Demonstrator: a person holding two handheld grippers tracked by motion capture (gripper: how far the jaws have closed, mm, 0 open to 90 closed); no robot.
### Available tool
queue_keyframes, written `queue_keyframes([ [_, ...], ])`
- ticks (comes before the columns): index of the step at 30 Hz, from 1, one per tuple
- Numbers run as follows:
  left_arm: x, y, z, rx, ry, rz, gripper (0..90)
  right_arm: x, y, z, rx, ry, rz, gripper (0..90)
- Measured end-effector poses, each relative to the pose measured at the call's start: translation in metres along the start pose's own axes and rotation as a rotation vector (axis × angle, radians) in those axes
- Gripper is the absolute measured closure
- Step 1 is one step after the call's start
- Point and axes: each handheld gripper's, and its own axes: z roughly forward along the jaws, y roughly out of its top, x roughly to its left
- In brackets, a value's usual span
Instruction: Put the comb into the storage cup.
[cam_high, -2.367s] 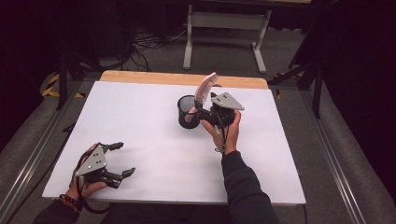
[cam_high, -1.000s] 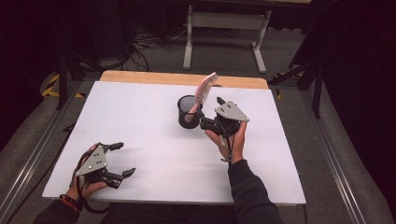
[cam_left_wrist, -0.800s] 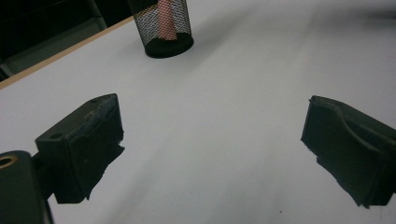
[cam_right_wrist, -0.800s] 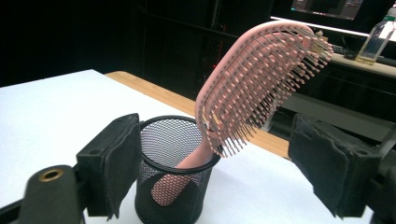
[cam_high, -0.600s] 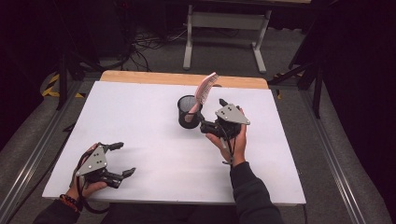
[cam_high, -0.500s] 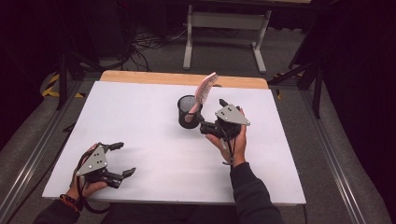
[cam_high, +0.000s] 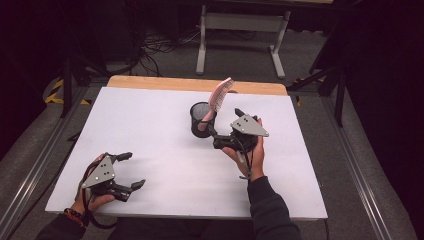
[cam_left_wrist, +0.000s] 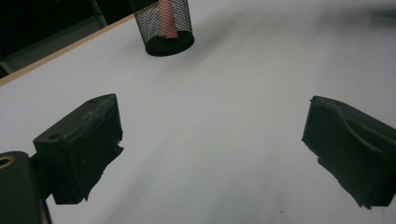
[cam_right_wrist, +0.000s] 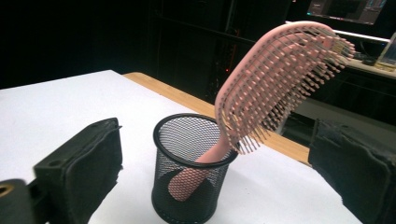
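Note:
A pink hairbrush (cam_high: 220, 95) stands handle-down in a black mesh cup (cam_high: 200, 120) at the middle of the white table top (cam_high: 150, 125), its bristled head leaning out over the rim. My right gripper (cam_high: 220, 131) sits just right of the cup and points at it. Its jaws have just been opening and stand wide apart, touching neither cup nor brush. In the right gripper view the cup (cam_right_wrist: 161, 140) and brush (cam_right_wrist: 275, 79) stand close ahead of the right gripper (cam_right_wrist: 219, 163). My left gripper (cam_high: 132, 170) rests open near the front left edge, nothing between its jaws.
A wooden strip (cam_high: 150, 82) runs along the table's far edge. Beyond it are a metal stand (cam_high: 240, 30) and cables on the floor. In the left gripper view the cup (cam_left_wrist: 166, 28) stands far ahead across bare white surface.
My right gripper has drawn back from the brush, toward the person and slightly right. The brush stays leaning in the cup. The left gripper has not moved.

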Motion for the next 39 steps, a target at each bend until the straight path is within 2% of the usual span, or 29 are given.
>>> queue_keyframes([
  [13,0.000,-0.001,0.001,0.001,0.002,-0.008,5.5,0.008,-0.001,-0.003,-0.004,0.003,-0.046,4.0],
  [20,0.000,-0.001,0.001,0.003,0.002,-0.006,5.5,0.011,0.001,-0.009,-0.016,0.005,-0.066,4.6],
  [29,0.000,0.000,0.000,0.003,0.005,0.000,5.5,0.013,0.001,-0.019,0.000,-0.005,-0.105,5.4],
  [39,0.000,0.000,0.001,0.007,0.005,0.000,5.5,0.013,0.007,-0.034,-0.030,-0.019,-0.122,7.0],
])
